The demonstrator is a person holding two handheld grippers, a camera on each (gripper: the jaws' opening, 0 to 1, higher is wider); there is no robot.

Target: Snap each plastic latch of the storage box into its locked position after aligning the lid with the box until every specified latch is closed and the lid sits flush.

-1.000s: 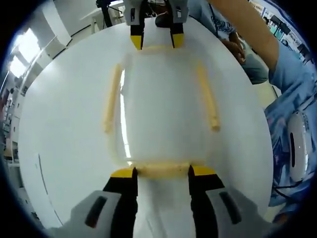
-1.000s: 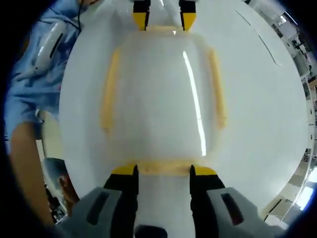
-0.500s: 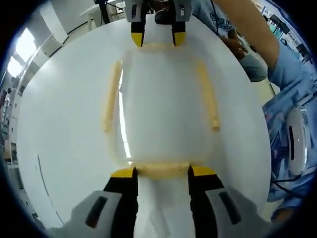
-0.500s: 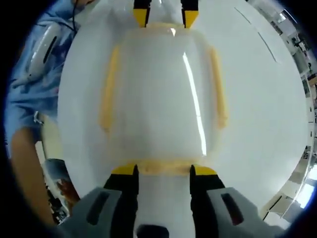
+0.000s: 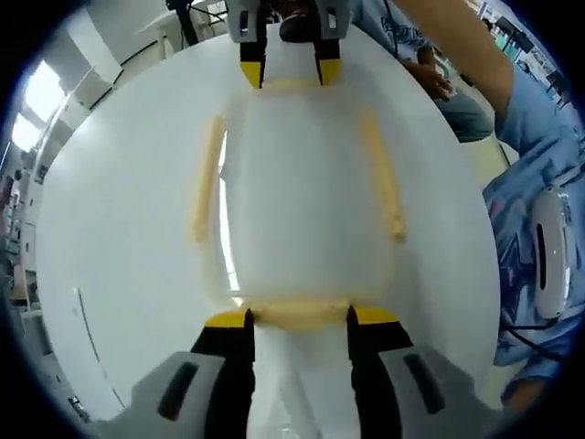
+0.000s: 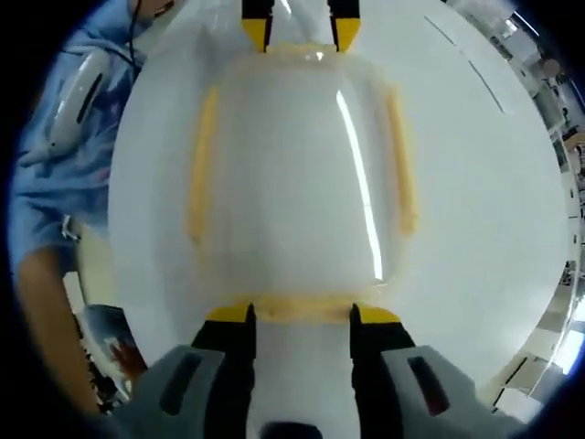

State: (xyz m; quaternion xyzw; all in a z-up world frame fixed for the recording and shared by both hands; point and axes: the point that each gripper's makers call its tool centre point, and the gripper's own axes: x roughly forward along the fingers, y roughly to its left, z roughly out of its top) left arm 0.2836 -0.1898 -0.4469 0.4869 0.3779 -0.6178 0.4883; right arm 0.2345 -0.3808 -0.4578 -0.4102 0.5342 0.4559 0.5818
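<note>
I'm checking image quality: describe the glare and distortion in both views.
Left gripper view: a bright glare streak runs down the lid at its left; fisheye bends the white table round. Right gripper view: a similar streak on the lid, right of centre; the yellow latches look soft.

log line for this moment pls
stage: latching | left gripper: open, straddling near end latch | right gripper: open, at opposite end latch | storage box: lid on, white table
</note>
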